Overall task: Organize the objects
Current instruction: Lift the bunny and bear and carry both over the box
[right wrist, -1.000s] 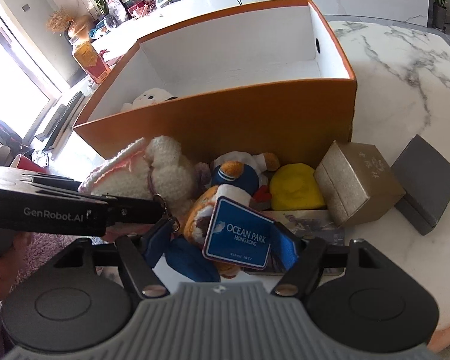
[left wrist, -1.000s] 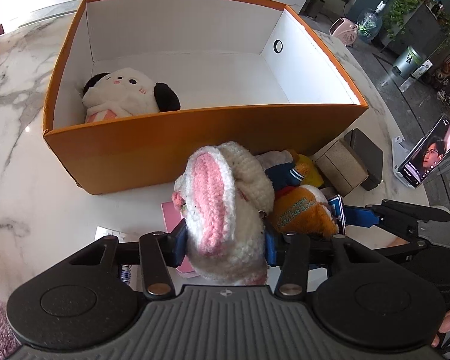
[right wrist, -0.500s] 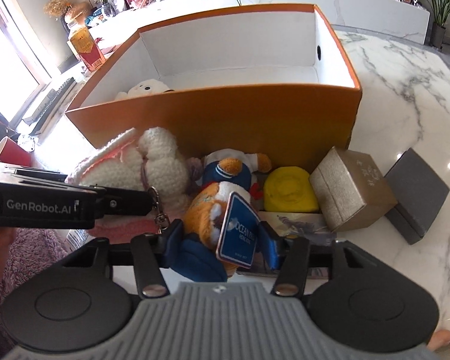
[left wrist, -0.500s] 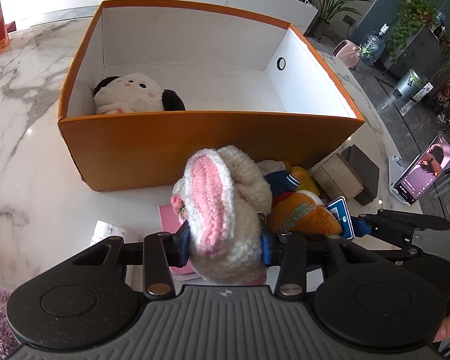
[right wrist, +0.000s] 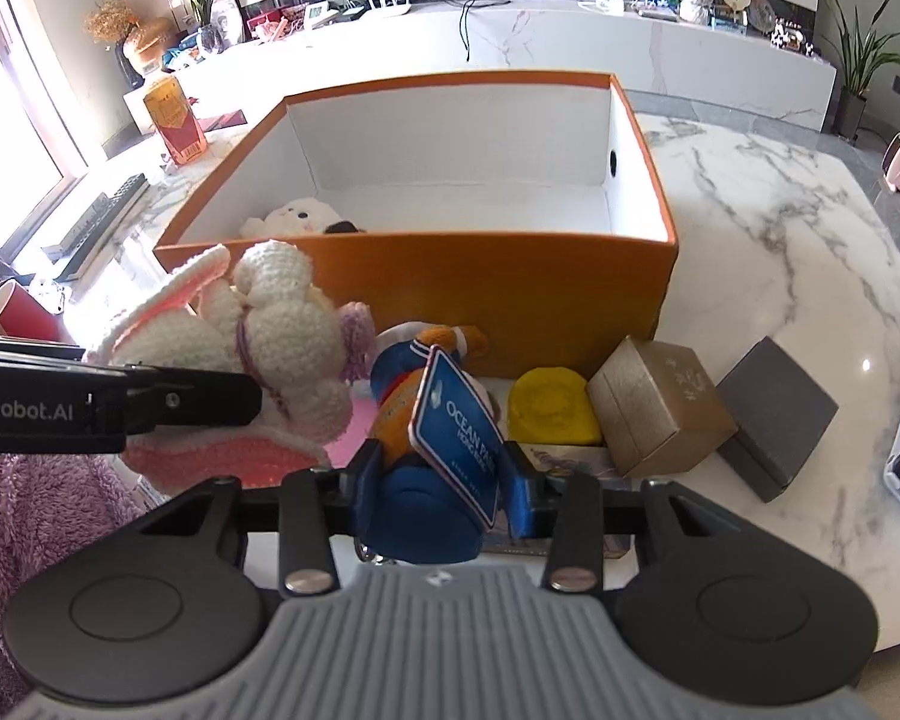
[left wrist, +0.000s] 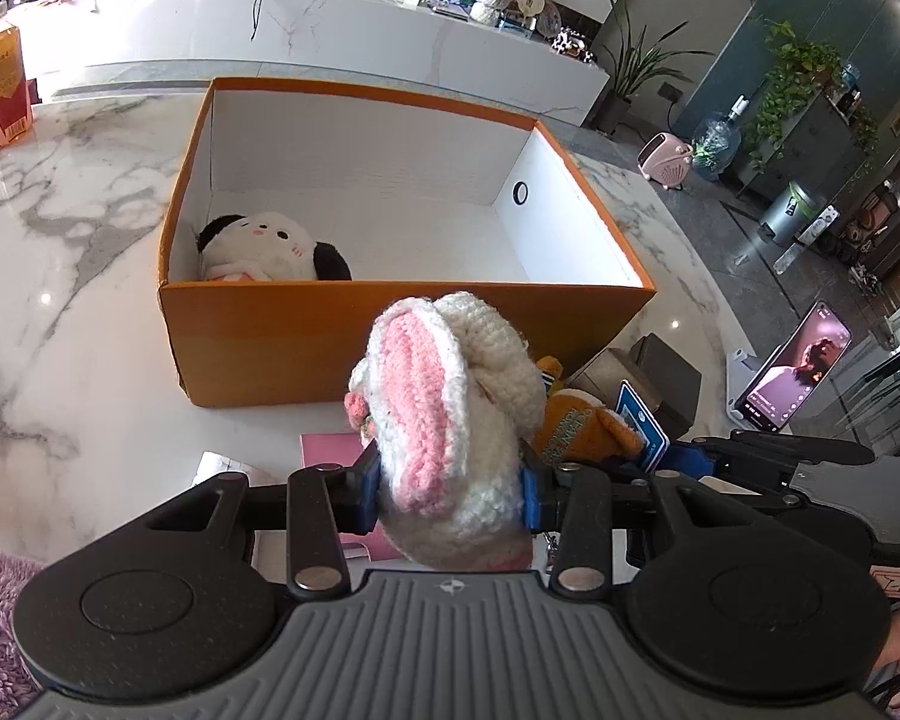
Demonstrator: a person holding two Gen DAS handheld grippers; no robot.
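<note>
Two grippers point(left wrist: 447, 489) point(right wrist: 435, 480), each clamping one plush point(left wrist: 450, 408) point(right wrist: 417, 480).

The crocheted rabbit point(left wrist: 450, 414) is rough pink and white yarn. The orange box point(left wrist: 390, 348) is matt cardboard, white inside. The table point(right wrist: 768, 228) is glossy veined marble. The gold gift box point(right wrist: 660, 414) has a faintly shimmering textured paper finish; the grey box point(right wrist: 774, 414) is matt.

— What's the room like?
— A white marble table point(left wrist: 60, 228) with grey veins; far off, a long white marble counter point(right wrist: 570, 30). Potted plants point(left wrist: 798, 90) stand right.
— And the light?
— Bright window point(right wrist: 6, 120) at left.
</note>
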